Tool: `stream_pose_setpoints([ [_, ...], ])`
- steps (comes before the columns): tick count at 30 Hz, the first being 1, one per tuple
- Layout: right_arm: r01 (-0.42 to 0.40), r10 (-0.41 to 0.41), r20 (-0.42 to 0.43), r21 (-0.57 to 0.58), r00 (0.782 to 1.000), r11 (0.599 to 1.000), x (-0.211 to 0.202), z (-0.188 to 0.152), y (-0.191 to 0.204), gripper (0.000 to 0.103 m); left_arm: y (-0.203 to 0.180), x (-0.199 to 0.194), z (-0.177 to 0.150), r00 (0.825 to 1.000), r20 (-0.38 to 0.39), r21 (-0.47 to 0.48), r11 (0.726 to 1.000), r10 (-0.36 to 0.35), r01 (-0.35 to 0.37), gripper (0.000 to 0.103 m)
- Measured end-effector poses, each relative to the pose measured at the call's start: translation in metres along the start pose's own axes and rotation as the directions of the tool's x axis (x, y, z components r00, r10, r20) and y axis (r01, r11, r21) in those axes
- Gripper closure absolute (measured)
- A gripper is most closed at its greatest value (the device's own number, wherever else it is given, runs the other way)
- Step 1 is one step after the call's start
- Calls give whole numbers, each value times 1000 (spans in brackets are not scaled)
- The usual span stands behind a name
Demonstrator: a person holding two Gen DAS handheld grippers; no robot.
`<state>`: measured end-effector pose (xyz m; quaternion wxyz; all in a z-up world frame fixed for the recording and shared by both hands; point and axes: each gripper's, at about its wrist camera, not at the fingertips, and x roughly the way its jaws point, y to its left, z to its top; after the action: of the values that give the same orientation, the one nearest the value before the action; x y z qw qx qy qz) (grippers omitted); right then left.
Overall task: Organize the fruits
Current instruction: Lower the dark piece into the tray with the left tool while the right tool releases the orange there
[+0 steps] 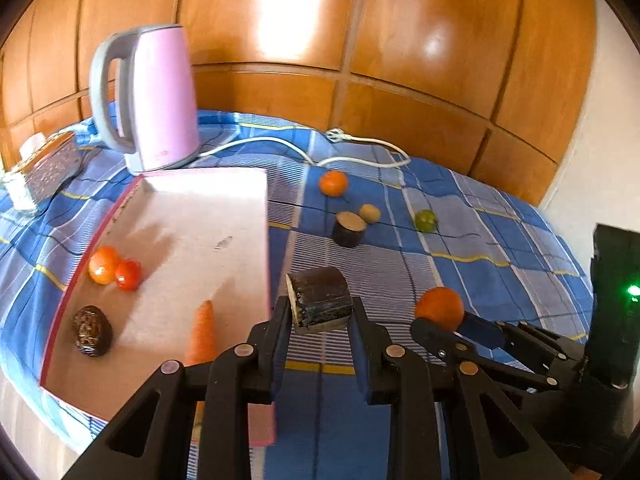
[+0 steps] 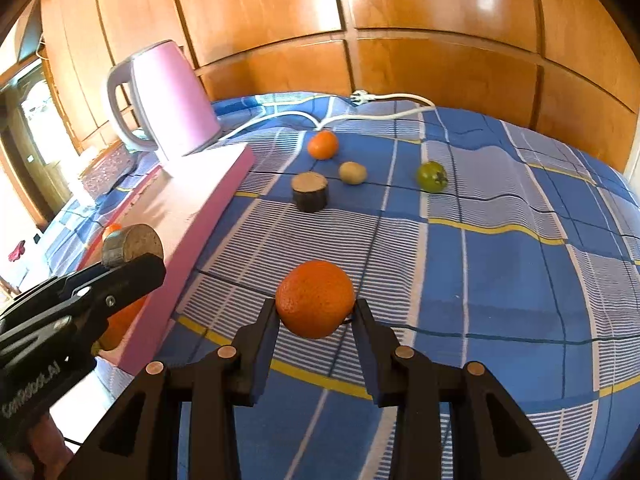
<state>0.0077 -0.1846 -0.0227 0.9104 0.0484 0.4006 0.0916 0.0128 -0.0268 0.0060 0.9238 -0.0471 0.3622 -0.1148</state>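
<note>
My left gripper (image 1: 320,312) is shut on a dark cylindrical chunk (image 1: 320,298) with a pale cut face, held above the blue checked cloth just right of the pink tray (image 1: 240,208). My right gripper (image 2: 316,308) is shut on an orange (image 2: 315,298), lifted off the cloth. Inside the tray lie a yellow-orange fruit (image 1: 103,265), a red tomato (image 1: 128,275), a dark avocado (image 1: 92,330) and a carrot (image 1: 203,332). On the cloth farther off rest another orange (image 2: 323,145), a kiwi (image 2: 353,173), a green fruit (image 2: 432,176) and a second dark chunk (image 2: 310,191).
A pink kettle (image 1: 160,100) stands behind the tray, its white cord (image 1: 352,160) trailing over the cloth. A patterned box (image 1: 50,168) sits at the far left. Wooden panelling closes the back. The left gripper (image 2: 132,276) shows at the left of the right wrist view.
</note>
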Motion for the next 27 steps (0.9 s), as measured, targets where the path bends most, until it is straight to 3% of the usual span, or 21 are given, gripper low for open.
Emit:
stream_pose_setpoints([
  [7,-67,67,-6,-42,998,997,0,10,23,65,47,-10,11,997,30,-88,993,76,-73,75],
  [15,-160,160,-11,-142,987,977,3,33,67,65,105,-10,11,989,7,-218,965,148,-143,75],
  [27,-221,211,-66,-225,975,949,31,52,118,65,123,-2,10,988,-11,-251,956,151,-149,74],
])
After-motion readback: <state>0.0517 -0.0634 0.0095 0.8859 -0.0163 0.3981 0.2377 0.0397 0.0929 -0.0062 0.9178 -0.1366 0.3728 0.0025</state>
